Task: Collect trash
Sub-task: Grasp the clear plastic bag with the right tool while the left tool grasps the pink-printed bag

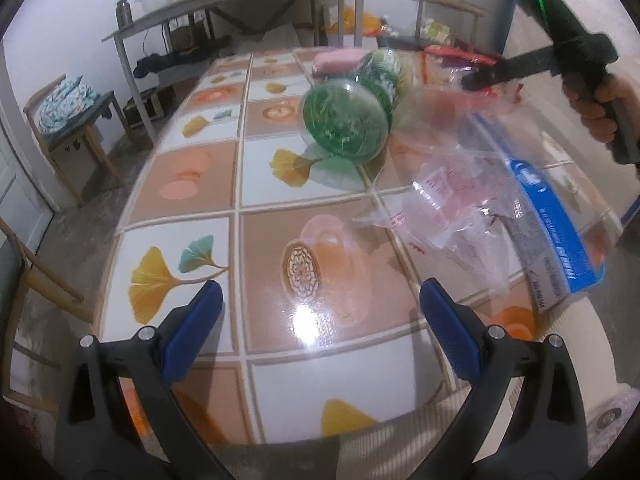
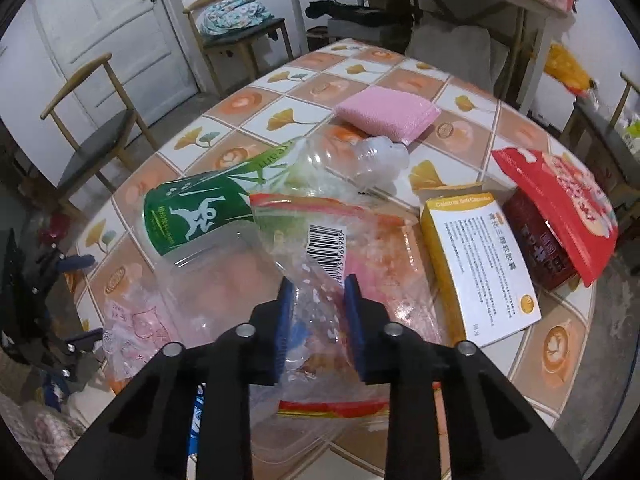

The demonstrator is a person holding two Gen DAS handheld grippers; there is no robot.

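My right gripper [image 2: 318, 320] is shut on a clear plastic bag [image 2: 320, 248] with a barcode and red edges, holding it up over the tiled table [image 2: 240, 104]. The same bag [image 1: 460, 184] hangs blurred at the right of the left wrist view, below the right gripper [image 1: 476, 80]. A clear plastic bottle with a green label [image 2: 200, 212] lies on its side behind the bag; in the left wrist view its green base [image 1: 346, 124] faces me. My left gripper [image 1: 320, 304] is open and empty above the table's near part.
A pink sponge [image 2: 386, 114], a yellow-and-white box [image 2: 480, 264] and a red packet [image 2: 560, 208] on a dark red box lie on the table. A blue-and-white package [image 1: 560, 248] shows behind the bag. Wooden chairs [image 2: 92, 140], a door and a shelf table [image 1: 224, 12] stand around.
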